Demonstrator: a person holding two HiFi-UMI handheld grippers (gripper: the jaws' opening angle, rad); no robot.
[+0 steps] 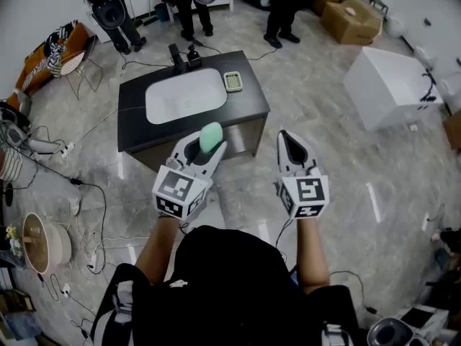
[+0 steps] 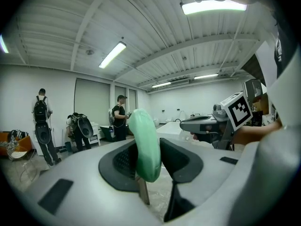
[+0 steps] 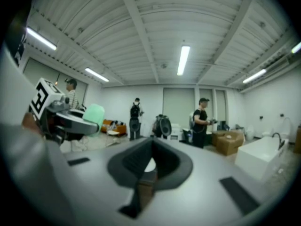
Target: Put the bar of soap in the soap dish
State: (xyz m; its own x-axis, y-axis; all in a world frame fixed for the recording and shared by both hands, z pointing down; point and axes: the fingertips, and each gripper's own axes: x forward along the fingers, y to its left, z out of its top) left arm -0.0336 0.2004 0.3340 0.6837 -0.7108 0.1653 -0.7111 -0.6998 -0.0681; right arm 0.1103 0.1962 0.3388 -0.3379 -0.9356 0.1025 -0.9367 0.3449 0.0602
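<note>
So the green bar of soap (image 1: 210, 137) isn't in the dish yet. It's up in the air, pinched in our left gripper (image 1: 204, 148). In the left gripper view the bar of soap (image 2: 145, 145) stands on edge between the two dark pads (image 2: 118, 161), leaning a little to the right, with both pads pressed against its flat sides. From the head view it hangs over the front edge of the dark counter (image 1: 137, 117), on our side of the white sink basin (image 1: 186, 96).

The soap dish (image 1: 233, 81) sits on that counter just right of the basin, near the back right corner. It's a pale little tray with a grid pattern, well apart from the soap. A dark faucet (image 1: 177, 58) stands behind the basin.

Our right gripper (image 1: 289, 144) is held out beside the left one, off the counter's right front corner and over the marbled floor (image 1: 324, 121). In its own view the right gripper (image 3: 151, 160) has its pads closed together and nothing in them, and we can see the soap (image 3: 94, 113) off to its left.

Each gripper has its marker cube (image 1: 180, 192) facing up towards us.

Further out, there's a white box (image 1: 389, 85) on the right, cardboard boxes (image 1: 353, 16) at the back, and a few people (image 1: 284, 6) standing behind the counter.
</note>
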